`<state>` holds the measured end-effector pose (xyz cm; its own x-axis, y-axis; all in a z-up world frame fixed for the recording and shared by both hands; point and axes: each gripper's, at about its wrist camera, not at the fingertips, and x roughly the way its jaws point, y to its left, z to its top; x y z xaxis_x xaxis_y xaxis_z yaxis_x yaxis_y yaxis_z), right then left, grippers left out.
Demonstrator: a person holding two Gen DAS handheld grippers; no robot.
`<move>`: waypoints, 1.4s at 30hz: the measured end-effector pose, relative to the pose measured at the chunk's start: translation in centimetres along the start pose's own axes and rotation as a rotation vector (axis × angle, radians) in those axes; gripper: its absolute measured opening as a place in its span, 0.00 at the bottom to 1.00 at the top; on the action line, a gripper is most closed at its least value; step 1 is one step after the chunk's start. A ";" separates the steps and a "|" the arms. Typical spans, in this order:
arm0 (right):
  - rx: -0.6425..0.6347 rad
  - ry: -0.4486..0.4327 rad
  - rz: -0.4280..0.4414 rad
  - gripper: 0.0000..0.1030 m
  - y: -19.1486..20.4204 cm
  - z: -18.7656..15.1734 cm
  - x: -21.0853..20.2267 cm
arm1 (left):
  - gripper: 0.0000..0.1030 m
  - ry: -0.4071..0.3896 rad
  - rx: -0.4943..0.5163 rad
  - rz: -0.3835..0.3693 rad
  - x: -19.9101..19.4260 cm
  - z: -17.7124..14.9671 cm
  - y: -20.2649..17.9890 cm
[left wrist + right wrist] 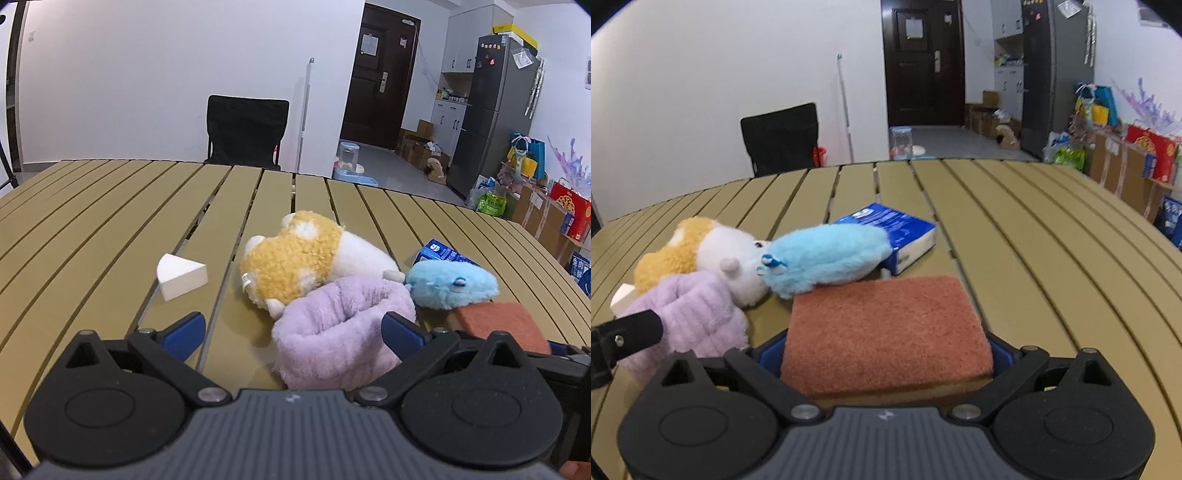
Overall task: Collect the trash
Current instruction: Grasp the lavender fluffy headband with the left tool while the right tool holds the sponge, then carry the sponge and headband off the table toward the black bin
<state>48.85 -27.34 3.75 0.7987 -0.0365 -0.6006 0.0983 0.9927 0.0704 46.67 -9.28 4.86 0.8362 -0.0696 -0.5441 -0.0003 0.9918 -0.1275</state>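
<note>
Crowding the slatted table (110, 206), soft toys lie ahead of both tools. The left gripper (293, 330) is spread wide and holds nothing; a fuzzy lilac pouch (332, 332) fills the gap toward its right finger, a white foam wedge (181, 275) sits beyond its left finger. The right gripper (886, 354) has both blue fingers pressed against a rough orange sponge (886, 328) (near end hidden by the tool body). Past the fingertips, a fluffy blue plush (823, 258) overlaps a blue tissue pack (905, 232), touching a yellow-white plush (701, 247).
</note>
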 end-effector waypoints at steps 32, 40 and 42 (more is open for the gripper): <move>0.085 -0.163 0.012 0.96 -6.4 -2.2 -5.2 | 0.32 0.043 0.016 -0.076 3.2 -1.0 -3.1; 0.124 -0.169 0.051 0.96 -5.7 -4.5 -8.0 | 0.29 0.011 -0.011 -0.077 1.8 -2.2 -2.6; 0.133 -0.180 0.063 0.96 -5.8 -4.9 -9.4 | 0.29 0.015 -0.036 -0.084 1.0 -2.3 -2.0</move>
<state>37.85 -32.22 5.04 0.8974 -0.0064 -0.4411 0.1124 0.9702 0.2146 46.27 -11.57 2.62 0.8256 -0.1541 -0.5429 0.0495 0.9780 -0.2025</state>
